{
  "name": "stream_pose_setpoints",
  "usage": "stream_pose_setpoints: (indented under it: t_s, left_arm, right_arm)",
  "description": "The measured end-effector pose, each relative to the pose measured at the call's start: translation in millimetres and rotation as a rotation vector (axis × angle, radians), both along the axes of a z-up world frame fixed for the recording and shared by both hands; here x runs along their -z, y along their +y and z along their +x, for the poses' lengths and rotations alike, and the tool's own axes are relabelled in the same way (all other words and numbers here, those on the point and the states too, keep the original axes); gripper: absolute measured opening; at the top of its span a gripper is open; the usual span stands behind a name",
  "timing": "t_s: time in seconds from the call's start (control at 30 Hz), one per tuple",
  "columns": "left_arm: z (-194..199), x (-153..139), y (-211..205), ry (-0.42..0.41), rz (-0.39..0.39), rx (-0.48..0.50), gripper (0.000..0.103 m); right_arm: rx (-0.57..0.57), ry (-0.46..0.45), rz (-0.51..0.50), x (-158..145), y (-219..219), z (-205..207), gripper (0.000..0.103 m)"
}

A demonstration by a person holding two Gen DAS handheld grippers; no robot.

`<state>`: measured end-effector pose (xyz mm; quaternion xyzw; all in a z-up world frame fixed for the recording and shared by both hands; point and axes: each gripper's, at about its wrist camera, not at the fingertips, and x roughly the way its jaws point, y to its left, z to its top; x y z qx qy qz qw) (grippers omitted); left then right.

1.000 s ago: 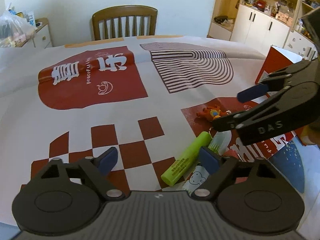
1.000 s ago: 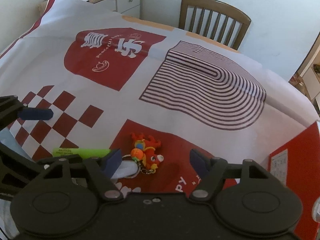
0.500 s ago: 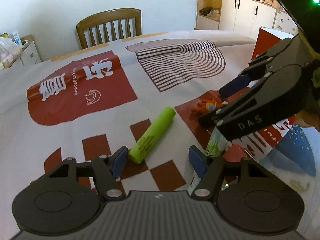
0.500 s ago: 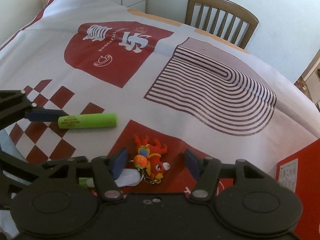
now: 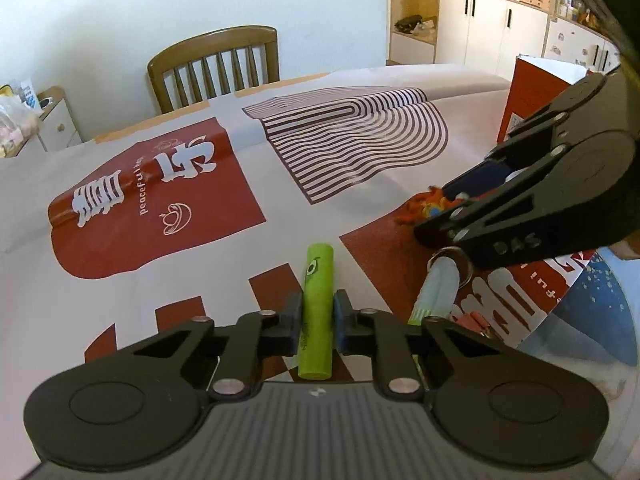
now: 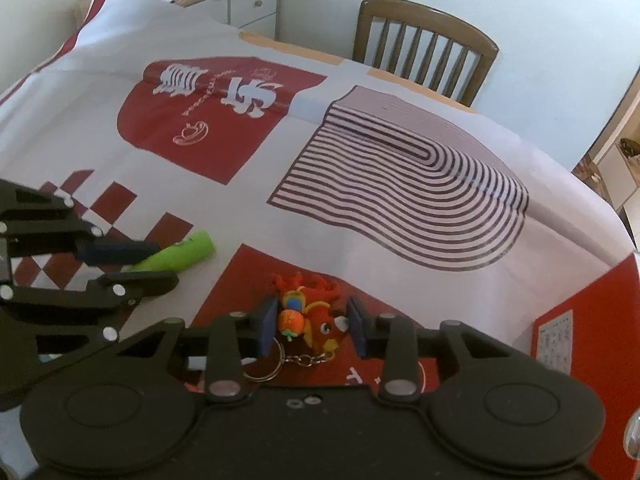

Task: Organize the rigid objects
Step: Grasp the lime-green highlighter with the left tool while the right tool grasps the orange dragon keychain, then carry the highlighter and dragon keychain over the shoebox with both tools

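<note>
Gripping one green highlighter [image 5: 317, 304], the left claw [image 5: 316, 314] is clamped.
Right of it, one orange keychain toy [image 6: 310, 316] is bracketed by the right claw [image 6: 312, 326], pads apart.

Left gripper [image 5: 317, 316]: matt black plastic body, ribbed grey housing, bright metal pivot pins, dark blue pads. Right gripper [image 6: 312, 326]: same matt black plastic, metal pins. Green highlighter [image 5: 317, 304]: smooth plastic barrel, slight sheen. Dragon keychain [image 6: 310, 314]: red-orange, soft-looking, with metal chain and shiny metal ring. Tablecloth [image 5: 200, 248]: smooth printed sheet, faint gloss, creased. Chair [image 5: 216, 68]: varnished brown wood. Red box [image 6: 588, 332]: matt card with paper label
</note>
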<state>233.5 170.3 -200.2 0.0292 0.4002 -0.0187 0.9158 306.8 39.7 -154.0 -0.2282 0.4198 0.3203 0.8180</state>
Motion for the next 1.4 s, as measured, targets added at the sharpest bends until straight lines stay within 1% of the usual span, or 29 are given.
stream_pose_setpoints:
  t_s: [0.13,0.27,0.4,0.67,0.93,1.1,1.23,1.4]
  left_arm:
    - [-1,-2,8,0.011,-0.025,-0.048,0.016]
    - [-6,-12,17,0.002,-0.063,-0.093,0.016]
    - [-12,-28,20,-0.014,-0.086,-0.123,0.016]
    - [-22,-63,11,-0.039,-0.110,-0.144,0.016]
    - [-35,-105,-18,-0.081,-0.124,-0.108,0.016]
    - [-37,-127,-46,-0.108,-0.125,-0.073,0.016]
    - [-36,-138,-73,-0.126,-0.118,-0.036,0.016]
    - [-29,-147,-113,-0.128,-0.106,0.004,0.016]
  right_arm:
    - [0.026,-0.015,0.039,-14,-9,-2,0.036]
    - [0.050,-0.024,0.086,-33,-24,-4,0.036]
    - [0.068,-0.027,0.132,-55,-41,-9,0.036]
    - [0.089,-0.041,0.178,-96,-74,-23,0.036]
    - [0.133,-0.055,0.210,-125,-113,-35,0.036]
    - [0.163,-0.070,0.225,-137,-143,-38,0.036]
    - [0.181,-0.083,0.233,-141,-167,-39,0.036]
    - [0.207,-0.084,0.254,-143,-204,-36,0.036]
